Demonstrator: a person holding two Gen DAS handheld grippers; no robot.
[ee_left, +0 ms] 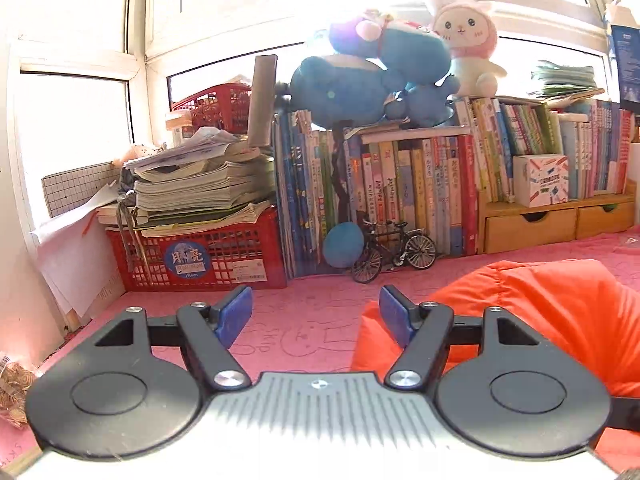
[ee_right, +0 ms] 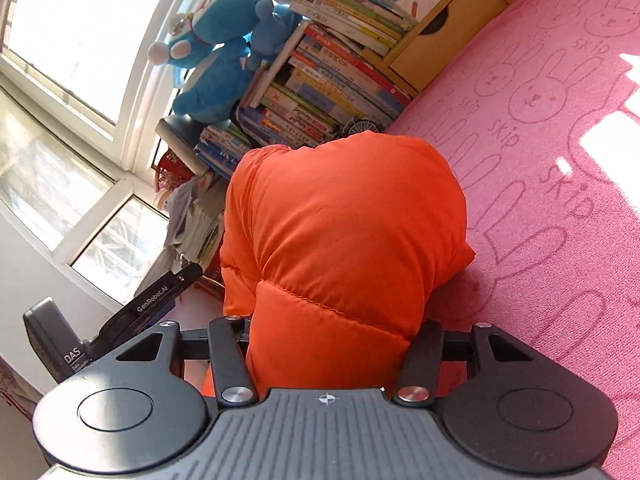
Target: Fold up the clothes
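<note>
A: Your right hand-held gripper (ee_right: 326, 344) pinches the puffy orange jacket (ee_right: 344, 216), lifted off the pink surface (ee_right: 560, 160).

B: Your left hand-held gripper (ee_left: 316, 316) stands spread, empty, beside it. The slick padding could slip out, or swing into the books (ee_right: 320, 92).

Ahead of the gripper, bright windows (ee_left: 76, 120) flood the room with daylight. Below them a row of books (ee_left: 400, 192) stands on a pink rabbit-print cover (ee_left: 304, 320). A red crate (ee_left: 200, 260) sits ahead to the left, wooden drawers (ee_left: 532, 224) to the right, and plush toys (ee_left: 372, 76) on top.
</note>
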